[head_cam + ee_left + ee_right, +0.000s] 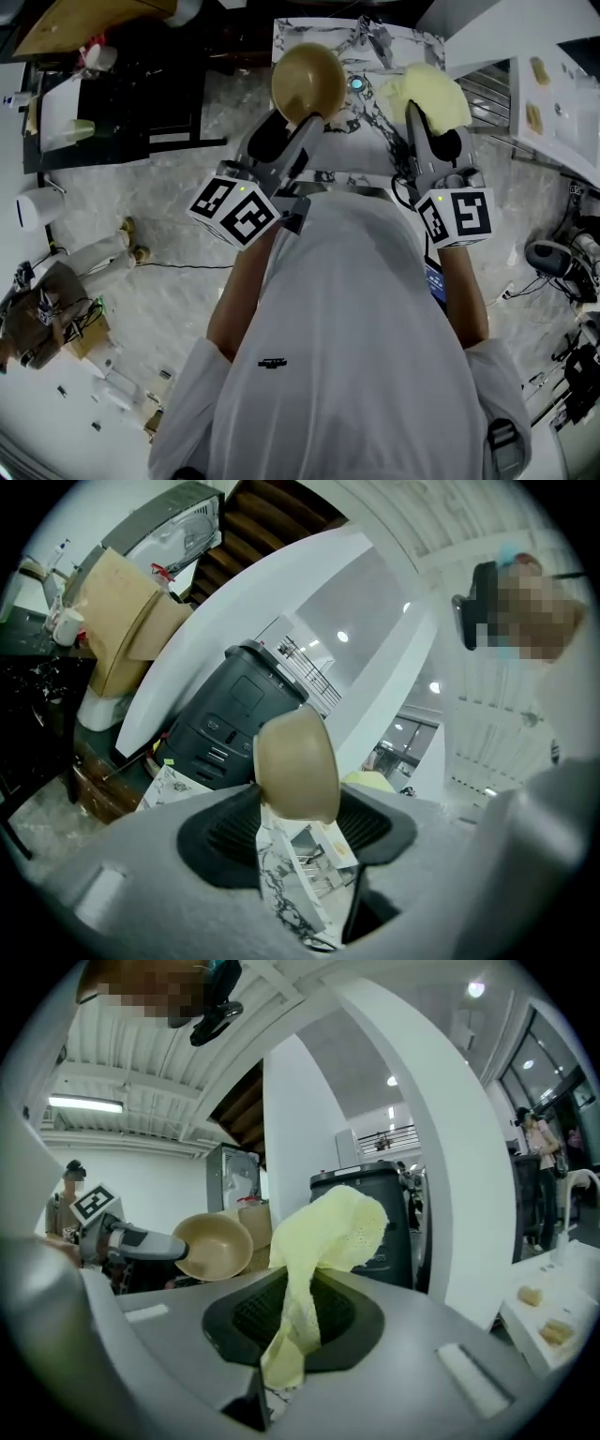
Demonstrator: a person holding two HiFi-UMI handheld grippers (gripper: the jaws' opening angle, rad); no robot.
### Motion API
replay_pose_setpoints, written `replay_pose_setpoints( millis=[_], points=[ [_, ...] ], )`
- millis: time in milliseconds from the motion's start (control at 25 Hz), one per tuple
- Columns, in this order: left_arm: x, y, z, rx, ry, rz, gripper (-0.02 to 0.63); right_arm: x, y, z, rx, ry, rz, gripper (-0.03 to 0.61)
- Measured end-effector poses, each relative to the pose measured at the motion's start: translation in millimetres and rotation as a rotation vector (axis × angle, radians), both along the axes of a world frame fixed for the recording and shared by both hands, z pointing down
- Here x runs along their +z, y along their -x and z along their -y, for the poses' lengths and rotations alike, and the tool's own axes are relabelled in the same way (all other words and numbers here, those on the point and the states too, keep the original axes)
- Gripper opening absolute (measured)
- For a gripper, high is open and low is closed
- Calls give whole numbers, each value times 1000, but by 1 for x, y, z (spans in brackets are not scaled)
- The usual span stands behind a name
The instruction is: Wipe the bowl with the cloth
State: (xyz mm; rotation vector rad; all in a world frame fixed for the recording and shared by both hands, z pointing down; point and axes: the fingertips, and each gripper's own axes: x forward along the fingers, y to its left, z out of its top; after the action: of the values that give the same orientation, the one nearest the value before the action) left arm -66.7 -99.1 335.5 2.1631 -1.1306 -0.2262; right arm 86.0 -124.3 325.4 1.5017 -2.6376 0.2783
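The left tongs (310, 120) (281, 810) are clenched on the rim of the tan bowl (307, 80) (296, 759) and hold it in the air, tipped on its side. The left gripper view shows only the outer wall of the bowl, and the right gripper view shows its hollow inside (214, 1246). The right tongs (413, 109) (290, 1337) are closed on the pale yellow cloth (433, 94) (329, 1230). One end of the cloth hangs down between the jaws and the bigger part stands up above them in a loose bunch. In the head view the bowl is over the left part of the white marbled desk (292, 34), close to its near edge, and the cloth is over the right part. The two are near each other but do not touch. In the gap between them a small round thing with a blue light (356, 83) lies on the desk. Each pair of tongs carries a marker cube, the left one (234, 212) and the right one (457, 215), just in front of the person's white shirt (366, 328). Behind the desk a dark grey machine (234, 714) stands.
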Motion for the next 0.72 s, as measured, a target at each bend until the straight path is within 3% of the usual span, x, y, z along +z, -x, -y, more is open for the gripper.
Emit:
replay_pose_setpoints(
  millis=[200,720],
  points=[
    [-1,9,0,-72,-28,17,255,2,-23,-5,124,6,9,38],
    [11,12,-9,-153,-10,18,255,20,-37,-16,205,26,-84,38]
  ],
)
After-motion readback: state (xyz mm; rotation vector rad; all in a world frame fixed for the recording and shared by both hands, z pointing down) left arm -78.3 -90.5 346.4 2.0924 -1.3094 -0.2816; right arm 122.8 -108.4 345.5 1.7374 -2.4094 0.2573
